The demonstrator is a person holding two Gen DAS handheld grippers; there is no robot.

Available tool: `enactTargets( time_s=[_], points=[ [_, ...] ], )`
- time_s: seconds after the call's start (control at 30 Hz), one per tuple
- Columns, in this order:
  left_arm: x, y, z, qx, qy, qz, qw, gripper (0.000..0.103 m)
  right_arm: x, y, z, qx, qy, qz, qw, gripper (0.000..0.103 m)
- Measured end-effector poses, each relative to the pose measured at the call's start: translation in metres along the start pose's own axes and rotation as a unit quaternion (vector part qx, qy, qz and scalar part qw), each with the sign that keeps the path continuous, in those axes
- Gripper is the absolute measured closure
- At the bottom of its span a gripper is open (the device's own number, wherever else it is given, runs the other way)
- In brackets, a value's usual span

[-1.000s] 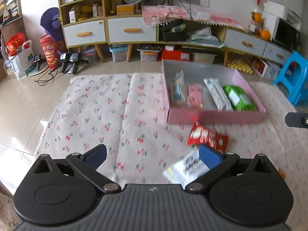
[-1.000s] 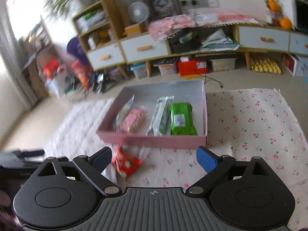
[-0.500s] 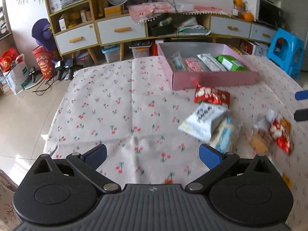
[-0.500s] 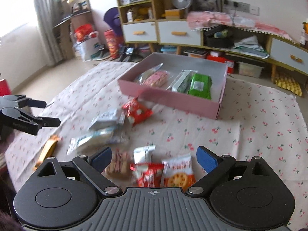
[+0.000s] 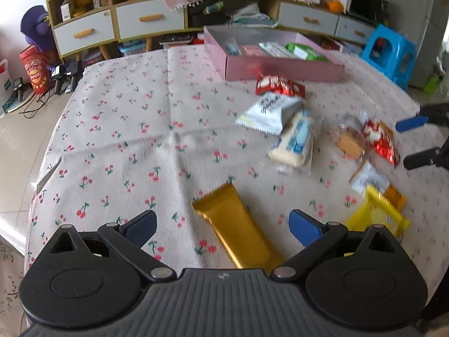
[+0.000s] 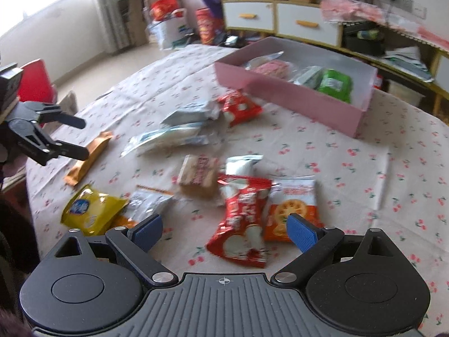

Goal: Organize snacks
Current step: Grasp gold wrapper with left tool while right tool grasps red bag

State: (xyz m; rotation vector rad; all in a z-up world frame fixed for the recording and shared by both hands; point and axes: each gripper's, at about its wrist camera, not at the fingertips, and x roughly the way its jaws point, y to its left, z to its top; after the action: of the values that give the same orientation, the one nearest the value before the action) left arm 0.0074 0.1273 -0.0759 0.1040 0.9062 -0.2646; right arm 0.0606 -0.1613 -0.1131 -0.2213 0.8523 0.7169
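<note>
Several snack packs lie loose on the cherry-print cloth. A gold bar pack (image 5: 238, 230) lies between the jaws of my open left gripper (image 5: 223, 226), which hovers over it; the same pack shows in the right wrist view (image 6: 88, 158). My right gripper (image 6: 224, 230) is open over a red pack (image 6: 242, 216) next to an orange cracker pack (image 6: 293, 210). A pink box (image 5: 283, 66) at the far side holds several packs, among them a green one (image 6: 335, 84). A white pack (image 5: 270, 111) and a yellow pack (image 5: 378, 214) lie in between.
The table edge runs close on the left (image 5: 45, 174). A blue stool (image 5: 388, 53) stands at the right. Drawers and shelves (image 5: 151, 21) line the back wall. A red chair (image 6: 36, 82) stands beside the left gripper (image 6: 70, 137) in the right wrist view.
Both grippers have pulled back and dropped toward the near side of the table. The gold pack now lies between the left jaws, and the red pack lies between the right jaws.
</note>
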Motion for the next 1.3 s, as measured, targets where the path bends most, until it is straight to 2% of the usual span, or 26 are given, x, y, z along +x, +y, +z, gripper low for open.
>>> enactTargets(
  time_s=[0.2,0.43,0.63,0.8,0.97,1.07,1.23,1.27,1.3],
  points=[
    [0.001,-0.008,-0.008,0.029,0.011,-0.004,0.9995,0.010,0.006,0.010,0.000,-0.017,0.017,0.020,0.999,0.007],
    [0.003,-0.015,-0.009,0.044,0.019,-0.009,0.9988,0.031,0.015,0.009,0.000,-0.015,0.025,0.015,0.999,0.007],
    [0.002,-0.024,-0.010,0.092,0.000,-0.016,0.9957,0.046,0.015,0.010,0.002,-0.021,0.014,0.001,1.000,0.008],
    [0.000,-0.031,-0.012,0.129,-0.021,-0.032,0.9909,0.049,0.017,0.013,0.002,-0.025,0.016,0.000,1.000,0.009],
    [0.002,-0.032,-0.012,0.127,-0.009,-0.015,0.9918,0.043,0.020,0.015,0.001,-0.026,0.015,-0.006,1.000,0.009],
    [0.003,-0.026,-0.008,0.098,0.009,-0.011,0.9951,0.043,0.022,0.013,0.003,-0.015,0.015,-0.012,1.000,0.016],
    [0.005,-0.020,-0.004,0.072,0.018,-0.010,0.9972,0.060,0.025,0.008,0.004,-0.010,0.016,-0.033,0.999,0.028],
    [0.005,-0.020,-0.004,0.072,0.018,-0.009,0.9972,0.063,0.026,0.007,0.004,-0.011,0.018,-0.039,0.999,0.034],
    [0.005,-0.020,-0.003,0.075,0.018,-0.008,0.9970,0.069,0.027,0.006,0.004,-0.012,0.021,-0.044,0.999,0.041]
  ],
)
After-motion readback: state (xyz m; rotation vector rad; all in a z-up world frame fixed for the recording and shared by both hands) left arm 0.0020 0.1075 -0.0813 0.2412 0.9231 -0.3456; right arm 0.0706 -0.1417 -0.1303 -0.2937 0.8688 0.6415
